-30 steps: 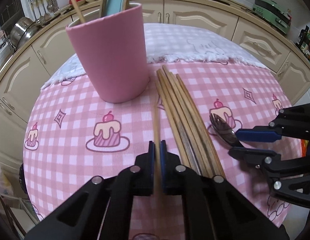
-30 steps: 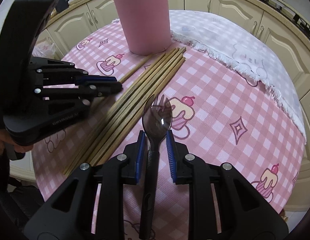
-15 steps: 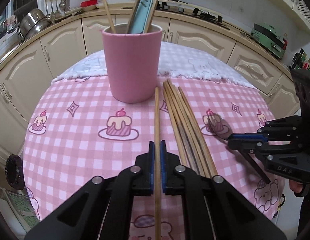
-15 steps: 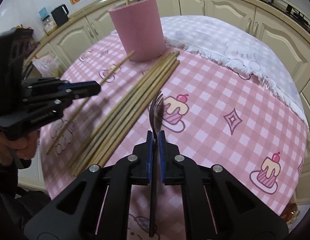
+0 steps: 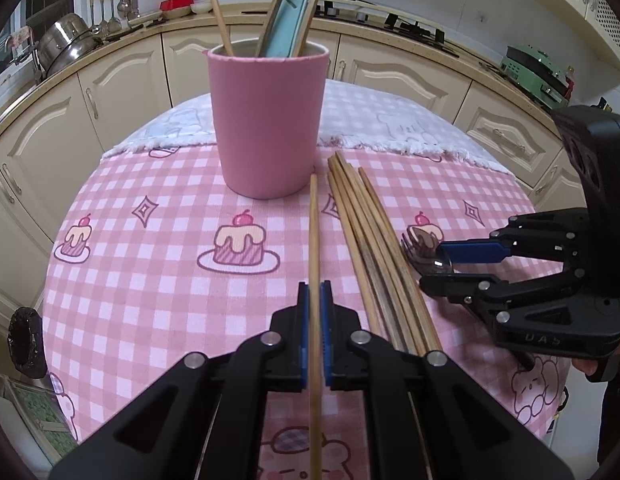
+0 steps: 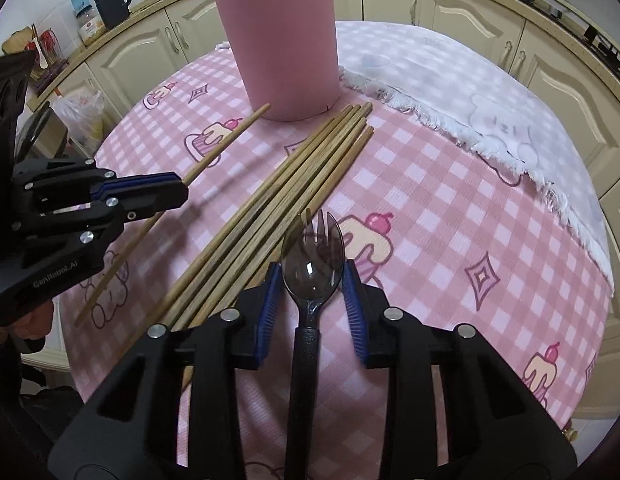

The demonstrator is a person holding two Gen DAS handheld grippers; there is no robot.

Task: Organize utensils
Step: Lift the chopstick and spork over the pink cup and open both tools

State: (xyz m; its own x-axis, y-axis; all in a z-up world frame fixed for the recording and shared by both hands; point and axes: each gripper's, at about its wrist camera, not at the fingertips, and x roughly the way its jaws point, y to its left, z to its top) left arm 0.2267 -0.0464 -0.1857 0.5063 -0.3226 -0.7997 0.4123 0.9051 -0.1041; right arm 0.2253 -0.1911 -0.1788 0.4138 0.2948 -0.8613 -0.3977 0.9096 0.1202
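A single wooden chopstick [image 5: 313, 248] sat pinched between the pressed-together pads of the left hand-held gripper [image 5: 314, 312], its far tip ending just beside the foot of the pink cup [image 5: 268, 120], which stood upright on the desk [image 5: 150, 264] under a pink checked cloth. The cup already held several chopsticks and a pale blue utensil [image 5: 284, 20].

To the right, the jaws of the right hand-held gripper [image 6: 311, 280] were opening around a dark translucent spork [image 6: 311, 268]; the bowl lay between the blue pads with a gap on either side, so nothing was being squeezed. The spork appeared to lie on the cloth just beside a bundle of about 6 loose chopsticks [image 6: 294, 180] fanned toward the cup.

The step in hand looked to be 1 chopstick going into the cup. Doing it well likely meant tipping the stick steeply upright before it crossed the rim, entering on the open side away from the leaning utensils, and letting go only once its end was well inside. The grip sat near mid-length, so the long free end could swing and knock the cup. The spork probably needed a fresh grip on its narrow handle.
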